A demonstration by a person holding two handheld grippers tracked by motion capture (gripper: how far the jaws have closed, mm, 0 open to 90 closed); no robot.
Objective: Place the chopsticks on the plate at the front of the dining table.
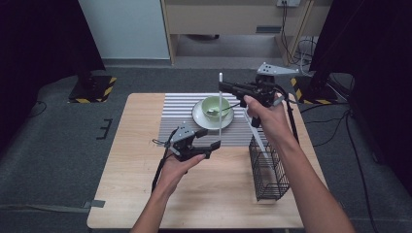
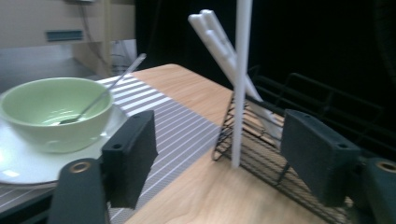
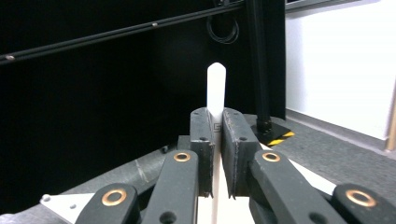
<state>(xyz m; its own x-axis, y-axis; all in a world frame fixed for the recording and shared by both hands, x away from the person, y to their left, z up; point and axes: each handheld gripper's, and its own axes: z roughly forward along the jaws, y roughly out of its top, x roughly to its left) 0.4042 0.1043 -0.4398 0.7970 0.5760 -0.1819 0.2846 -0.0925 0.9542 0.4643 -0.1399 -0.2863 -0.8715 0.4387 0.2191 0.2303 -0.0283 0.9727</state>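
Observation:
My right gripper is shut on a long white chopstick and holds it upright above the table. In the right gripper view the chopstick's tip sticks out past the pressed pads. Lower down, my left gripper points right, and the stick's lower end hangs between its jaws. The left gripper view shows the stick in the wide gap, touching neither pad. Two more white chopsticks lean in a black wire basket.
A green bowl with a metal spoon stands on a white plate, on a grey striped mat at the table's far middle. The basket stands at the right, near the front edge. Bare wood lies to the left.

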